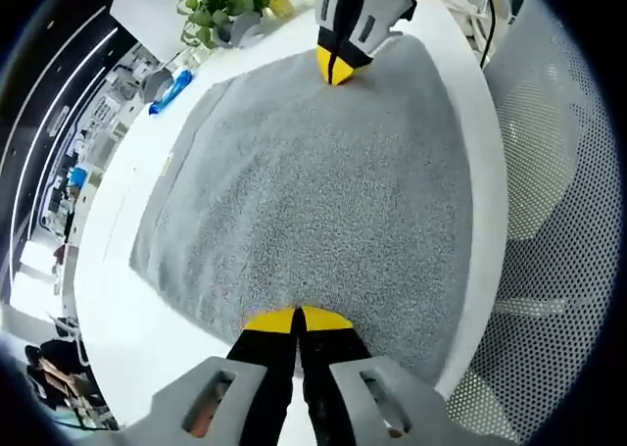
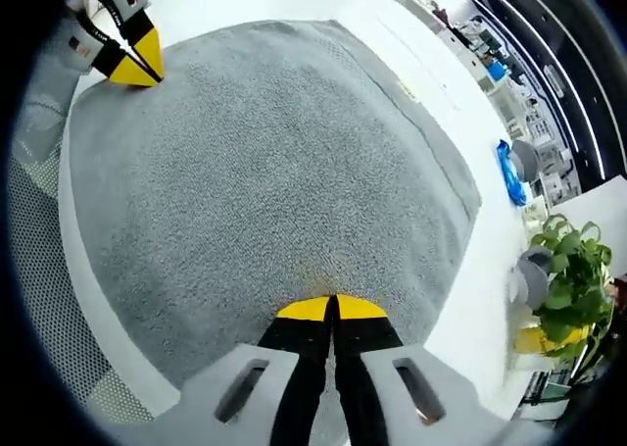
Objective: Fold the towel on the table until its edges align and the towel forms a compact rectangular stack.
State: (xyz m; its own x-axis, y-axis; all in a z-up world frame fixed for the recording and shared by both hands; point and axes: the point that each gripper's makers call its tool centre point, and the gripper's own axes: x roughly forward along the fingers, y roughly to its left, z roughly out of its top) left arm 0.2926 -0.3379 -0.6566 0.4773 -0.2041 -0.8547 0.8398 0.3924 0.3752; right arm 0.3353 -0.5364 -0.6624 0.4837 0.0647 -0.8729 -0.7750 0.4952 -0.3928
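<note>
Left hand-held gripper (image 1: 297,319) sat at towel's near edge, jaws pressed together, apparently pinching cloth. Grey towel (image 1: 323,191) lay flat on white bench (image 1: 118,309), spreading away from both grippers. Right hand-held gripper (image 2: 331,308) likewise closed, at neighbouring corner along same edge. Each equally near; judged fold would carry this edge forward, toward far side by plant (image 2: 568,260).

Left tongs (image 1: 297,319) and right tongs (image 2: 332,308) both pinched closed.
</note>
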